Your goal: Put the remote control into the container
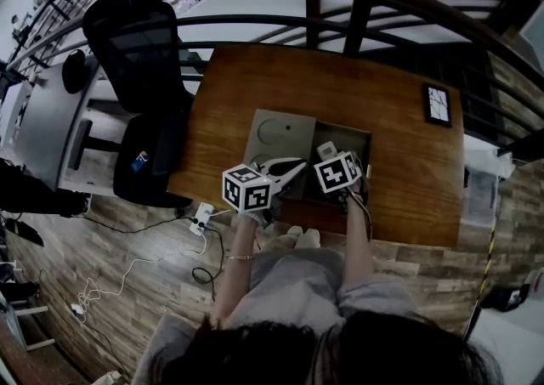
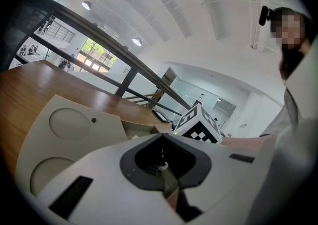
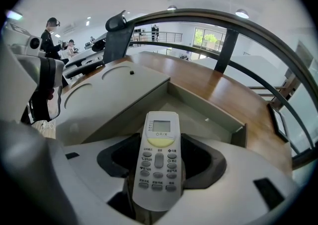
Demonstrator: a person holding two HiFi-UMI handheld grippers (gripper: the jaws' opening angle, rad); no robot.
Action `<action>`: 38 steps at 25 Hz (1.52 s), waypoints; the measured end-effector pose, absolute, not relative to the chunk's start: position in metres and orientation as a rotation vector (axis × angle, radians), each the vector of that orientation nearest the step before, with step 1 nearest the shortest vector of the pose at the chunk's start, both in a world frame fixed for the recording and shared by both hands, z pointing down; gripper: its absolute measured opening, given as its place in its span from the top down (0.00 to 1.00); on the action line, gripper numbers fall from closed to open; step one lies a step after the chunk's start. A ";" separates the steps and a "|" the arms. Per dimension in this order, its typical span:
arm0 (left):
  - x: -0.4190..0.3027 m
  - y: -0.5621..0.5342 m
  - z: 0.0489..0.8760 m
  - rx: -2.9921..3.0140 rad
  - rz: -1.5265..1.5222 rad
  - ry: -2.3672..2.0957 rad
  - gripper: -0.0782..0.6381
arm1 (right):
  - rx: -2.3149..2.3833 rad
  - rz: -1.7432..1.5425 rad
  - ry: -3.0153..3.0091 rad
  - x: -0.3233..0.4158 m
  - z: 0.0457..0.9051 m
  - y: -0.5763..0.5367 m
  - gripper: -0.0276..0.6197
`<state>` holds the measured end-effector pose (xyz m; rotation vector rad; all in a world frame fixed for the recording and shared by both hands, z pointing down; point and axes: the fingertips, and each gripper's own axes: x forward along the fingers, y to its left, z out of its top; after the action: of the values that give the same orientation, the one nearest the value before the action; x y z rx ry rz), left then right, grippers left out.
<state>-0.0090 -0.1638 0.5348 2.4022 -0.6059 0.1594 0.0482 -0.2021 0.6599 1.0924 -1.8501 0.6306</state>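
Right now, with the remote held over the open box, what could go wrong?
The right gripper pinches only the lower end of the remote in its fingers, so most of it sticks out forward; it might pivot or slip on the way down. Its tip points toward the container far wall and could knock it. The left gripper sits close by the lid, so the two grippers might bump.

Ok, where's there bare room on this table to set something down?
Bare wood lies right of the container, up to the small dark device, and on the table behind the lid. The container's floor also looks bare. It is crowded at the near edge, where the right gripper holds the remote control over it beside the left gripper.
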 end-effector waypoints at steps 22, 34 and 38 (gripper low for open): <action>0.006 -0.153 0.531 2.418 0.139 -0.563 0.89 | 1.263 0.567 -1.946 0.057 0.635 -0.198 0.57; 0.029 -0.131 0.521 2.507 0.185 -0.493 0.89 | 1.357 0.550 -2.189 0.054 0.588 -0.186 0.68; 0.028 -0.124 0.516 2.529 0.192 -0.479 0.89 | 1.400 0.568 -2.235 0.060 0.574 -0.175 0.80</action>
<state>0.0279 -0.1242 0.5163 2.5286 -0.4789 0.1918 0.0597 -0.1751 0.5740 1.4000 -2.2351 0.5676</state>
